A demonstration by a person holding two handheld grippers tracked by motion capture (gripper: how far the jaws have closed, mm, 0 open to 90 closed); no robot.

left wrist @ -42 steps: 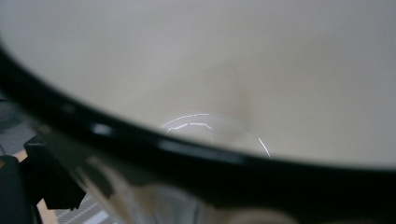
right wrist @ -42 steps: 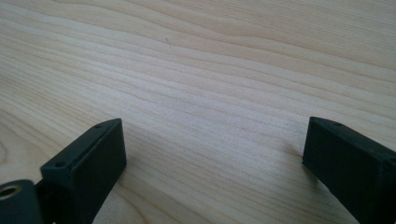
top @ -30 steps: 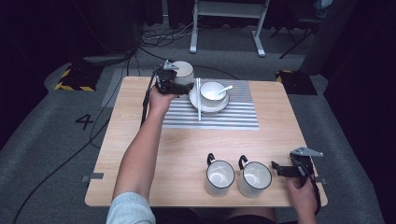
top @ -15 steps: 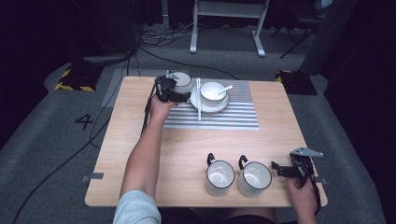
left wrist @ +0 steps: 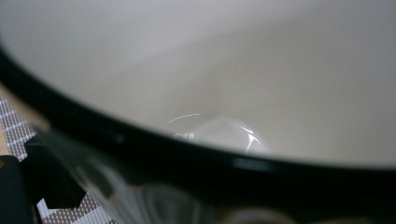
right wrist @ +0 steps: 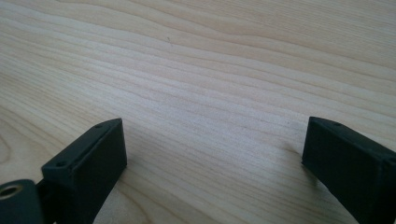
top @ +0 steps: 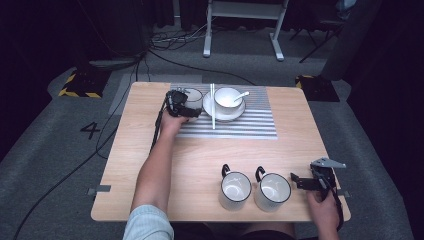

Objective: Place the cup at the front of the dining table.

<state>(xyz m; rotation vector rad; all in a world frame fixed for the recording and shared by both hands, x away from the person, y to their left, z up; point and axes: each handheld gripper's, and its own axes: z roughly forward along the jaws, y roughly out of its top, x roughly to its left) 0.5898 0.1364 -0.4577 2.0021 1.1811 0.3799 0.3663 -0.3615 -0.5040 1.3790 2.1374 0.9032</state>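
Note:
A white mug with a black rim (top: 194,98) stands at the back left corner of the striped grey placemat (top: 250,125). My left gripper (top: 181,105) is shut on its rim from the left side. In the left gripper view the mug's pale inside (left wrist: 233,70) and dark rim loom very close, with a bit of placemat (left wrist: 14,126) at the left. My right gripper (top: 299,181) lies on the wooden table (top: 200,160) at the front right, open, with bare wood between its jaws (right wrist: 212,154).
A white bowl (top: 227,97) with a spoon (top: 242,95) sits on a saucer (top: 224,111) right of the held mug, chopsticks (top: 212,105) lying between them. Two more white mugs (top: 235,189) (top: 273,191) stand near the front edge, just left of the right gripper.
The left gripper has drawn back toward the person with the mug, which slid from the far edge onto the placemat's corner. The right gripper has stayed still.

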